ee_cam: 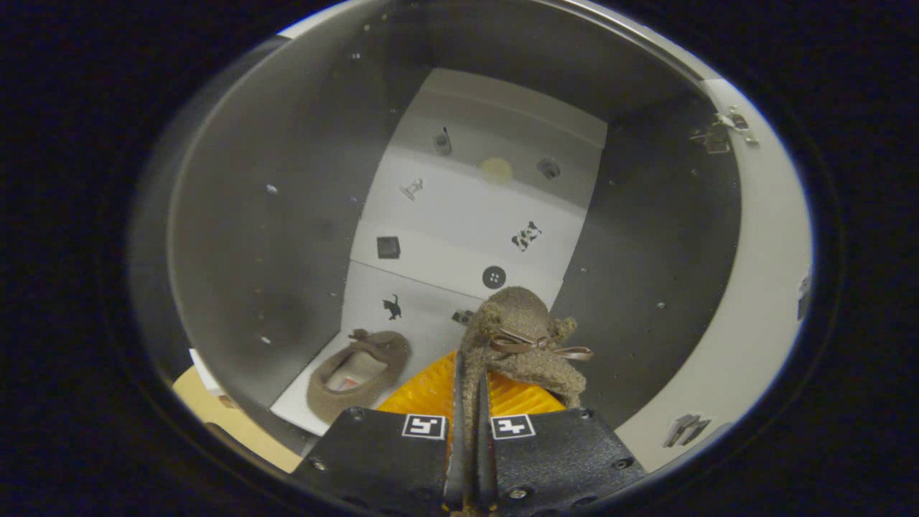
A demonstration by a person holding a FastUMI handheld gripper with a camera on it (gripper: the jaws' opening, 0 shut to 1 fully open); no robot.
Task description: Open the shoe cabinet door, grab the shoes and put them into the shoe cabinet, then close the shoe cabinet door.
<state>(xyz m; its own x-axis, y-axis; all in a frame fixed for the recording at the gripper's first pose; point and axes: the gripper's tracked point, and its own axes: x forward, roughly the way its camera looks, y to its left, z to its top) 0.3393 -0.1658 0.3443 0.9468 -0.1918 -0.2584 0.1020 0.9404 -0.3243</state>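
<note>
My gripper [471,402] is shut on the rim of a brown fuzzy slipper [524,337] with a ribbon bow and a ribbed orange sole. The slipper hangs from the fingers inside the open shoe cabinet [273,237]. The matching slipper [355,373] lies on the cabinet's white floor, just ahead and to the left of the fingers, its opening facing up.
Grey side walls close in on both sides. The white back panel [474,208] carries several small dark stickers. The cabinet's white front edge [761,301], with hinge hardware [721,129], curves along the right. Tan flooring [237,424] shows low on the left.
</note>
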